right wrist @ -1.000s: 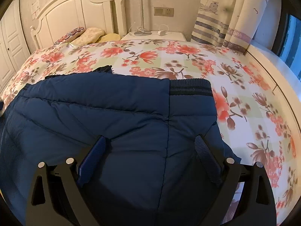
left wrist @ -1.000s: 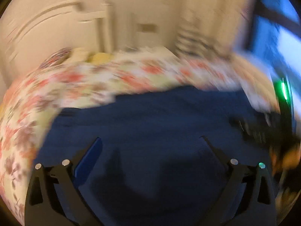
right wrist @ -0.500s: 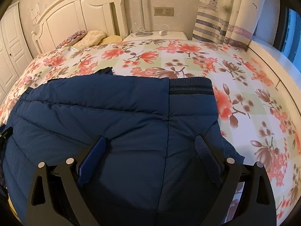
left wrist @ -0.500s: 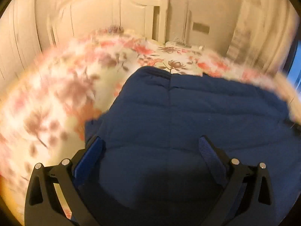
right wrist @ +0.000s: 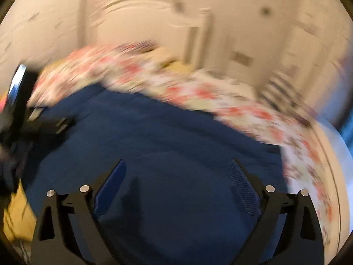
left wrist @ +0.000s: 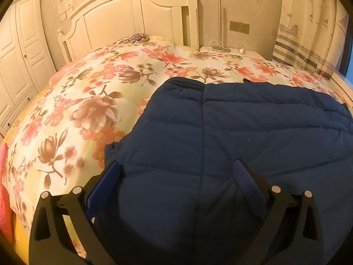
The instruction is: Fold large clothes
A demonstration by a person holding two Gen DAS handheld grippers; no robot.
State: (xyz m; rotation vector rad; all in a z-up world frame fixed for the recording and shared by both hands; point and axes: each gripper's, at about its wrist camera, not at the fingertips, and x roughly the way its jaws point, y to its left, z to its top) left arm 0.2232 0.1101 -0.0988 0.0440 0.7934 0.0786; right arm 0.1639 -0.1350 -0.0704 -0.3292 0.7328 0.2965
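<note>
Jacket point(left wrist: 253, 137), navy quilted, is spread flat on the floral bedspread point(left wrist: 88, 110) toward the foot edge of the bed. Left gripper point(left wrist: 178, 172) is held over it, jaws spread wide, nothing clamped. Right gripper point(right wrist: 176, 172) is likewise seen wide apart and empty above the jacket point(right wrist: 165, 137); that view is motion-blurred.

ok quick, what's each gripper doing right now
left gripper: open, holding nothing, above the dark blue quilted jacket.
right gripper: open, holding nothing, blurred view.
</note>
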